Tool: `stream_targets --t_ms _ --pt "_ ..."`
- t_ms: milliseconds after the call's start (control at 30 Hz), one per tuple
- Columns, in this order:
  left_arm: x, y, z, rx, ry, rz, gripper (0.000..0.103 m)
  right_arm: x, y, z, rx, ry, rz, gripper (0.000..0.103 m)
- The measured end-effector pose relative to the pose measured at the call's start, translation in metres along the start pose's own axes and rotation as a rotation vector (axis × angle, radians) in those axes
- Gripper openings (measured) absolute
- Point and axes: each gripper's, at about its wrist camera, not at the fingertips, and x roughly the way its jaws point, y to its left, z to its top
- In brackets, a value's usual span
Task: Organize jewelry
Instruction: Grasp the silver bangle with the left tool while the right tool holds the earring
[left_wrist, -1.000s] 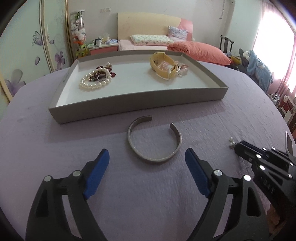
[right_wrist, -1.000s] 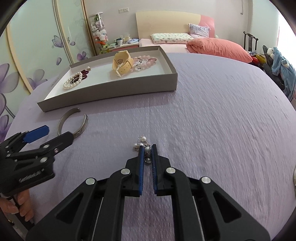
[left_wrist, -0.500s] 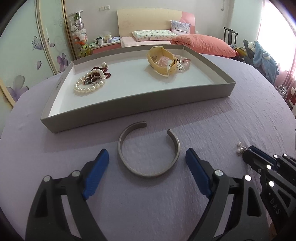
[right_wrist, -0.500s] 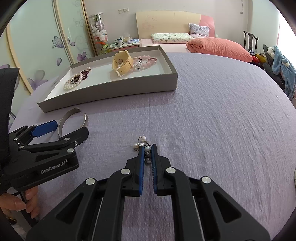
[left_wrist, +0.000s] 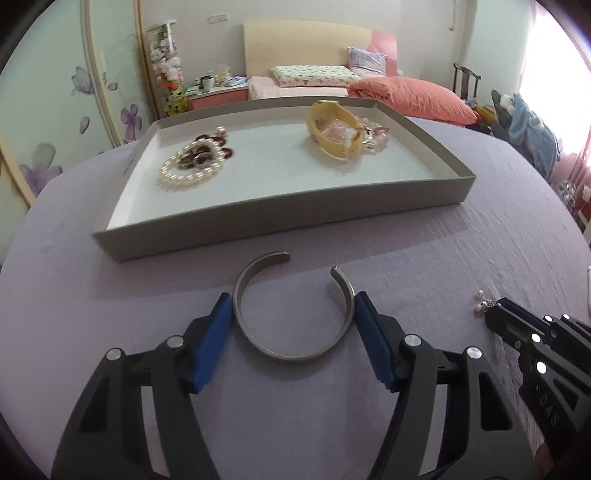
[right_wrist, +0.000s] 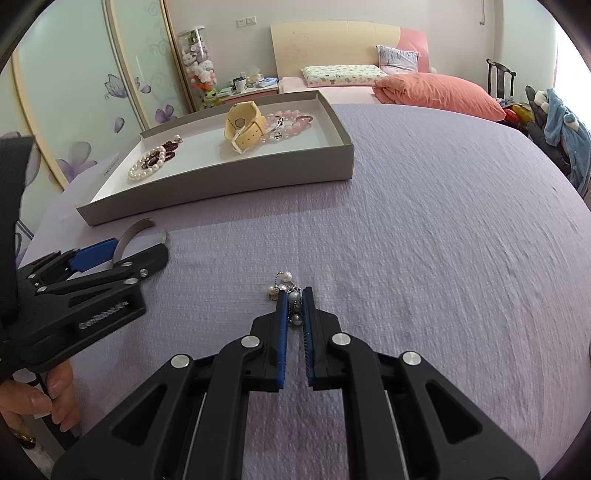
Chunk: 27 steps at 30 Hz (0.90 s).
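Left claw (left_wrist: 293, 314) is sitting low over the purple-covered surface (left_wrist: 424, 251), its 2 blue pads (left_wrist: 212, 343) spread wide and flanking the silver cuff bangle (left_wrist: 291, 354). The left pad is touching or nearly touching the bangle's left side, the right pad is just beside its right side; whether either is actually pressing cannot be told. The bangle is lying flat on the surface, open gap facing the tray, just in front of the tray's near wall.

Right claw (right_wrist: 294, 306) is resting on the surface well to the right of the bangle, its pads (right_wrist: 282, 332) drawn close together with a small pearl-and-chain piece (right_wrist: 284, 286) pinched in the narrow slot between them. A few pearls and a bit of chain are sticking out past the tips onto the cloth. In the left wrist view the same piece (left_wrist: 482, 304) is showing at the tip of the right claw (left_wrist: 498, 308).

Grey tray (left_wrist: 280, 221) (white inside, low walls) is sitting on the surface beyond the bangle. Inside, toward its left end: a pearl bracelet (left_wrist: 188, 173) with dark red beads (left_wrist: 210, 142) on and beside it. Toward its right end: a cream-yellow watch (left_wrist: 334, 129) standing on its strap, with a pink bead bracelet (right_wrist: 291, 123) touching it.

A hand (right_wrist: 40, 398) is gripping the handle of the left tool at the lower left of the right wrist view.
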Motion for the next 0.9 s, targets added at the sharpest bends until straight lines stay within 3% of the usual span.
stream_targets --t_ms 433,900 --pt "-0.063 0.054 -0.047 -0.104 -0.087 0.029 0.065 -0.001 -0.001 0.0 0.001 0.0 0.0 0.009" --pt "-0.067 0.064 -0.063 -0.132 -0.074 0.031 0.065 -0.001 0.003 -0.001 -0.012 0.0 -0.003 0.009"
